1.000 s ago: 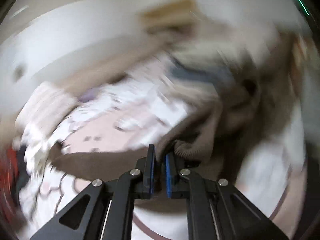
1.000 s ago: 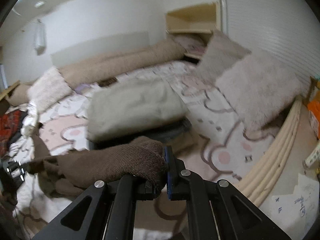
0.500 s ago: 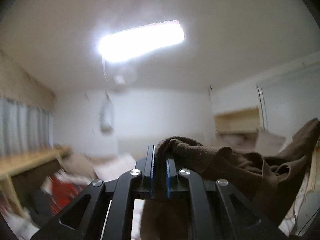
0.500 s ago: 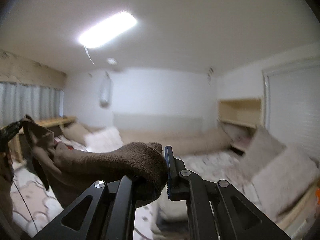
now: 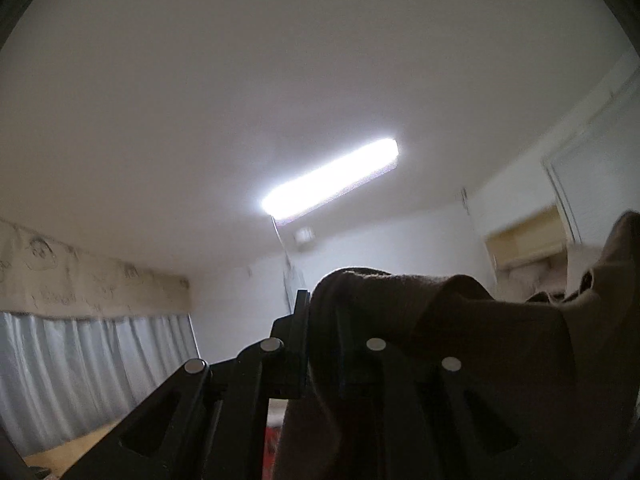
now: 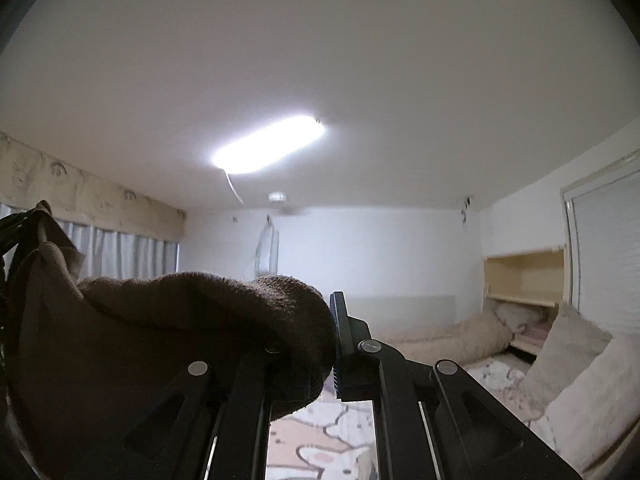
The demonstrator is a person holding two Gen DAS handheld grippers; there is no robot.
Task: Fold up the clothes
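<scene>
You have the brown garment (image 5: 460,340) pinched in both grippers, left gripper (image 5: 322,344) and right gripper (image 6: 332,344), slung between them below the ceiling light (image 6: 268,144). It's soft, limp knit; grip the edges.

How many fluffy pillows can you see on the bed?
2. One pillow leans by the wooden shelf nook; a bigger pillow sits nearer, at the right edge. The brown knit garment may hide others.
</scene>
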